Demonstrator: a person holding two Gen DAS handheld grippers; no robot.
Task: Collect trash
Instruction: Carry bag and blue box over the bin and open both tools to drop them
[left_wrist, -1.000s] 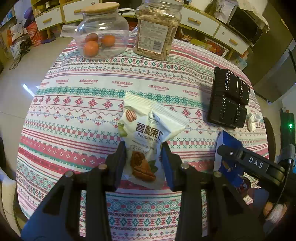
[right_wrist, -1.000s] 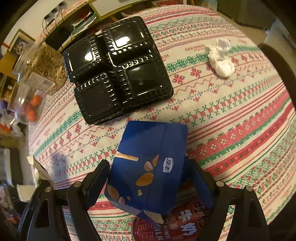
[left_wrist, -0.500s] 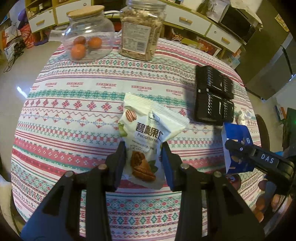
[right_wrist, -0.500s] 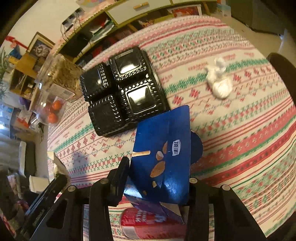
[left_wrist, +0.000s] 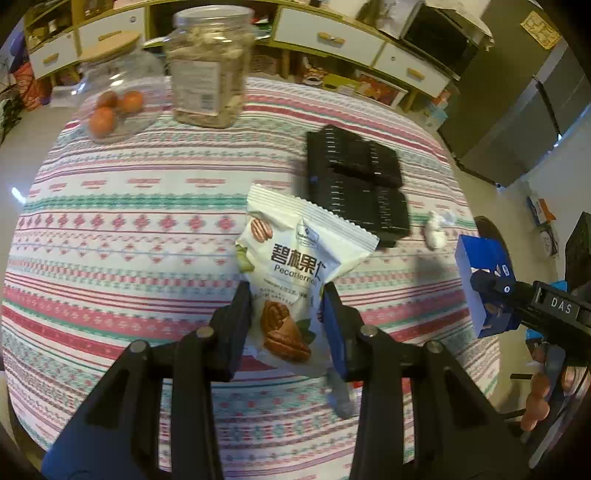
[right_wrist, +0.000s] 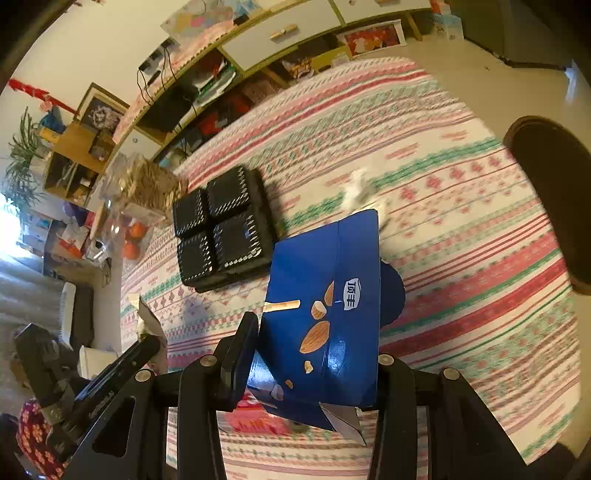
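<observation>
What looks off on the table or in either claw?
The blue cardboard snack box in the right claw is crushed, with a flap torn open at its bottom. A crumpled white tissue lies loose beside the black plastic four-compartment tray. Nothing is spilled.

The counter, under a striped patterned cloth, carries two jars far left, a black tray and crumpled tissue right.
</observation>
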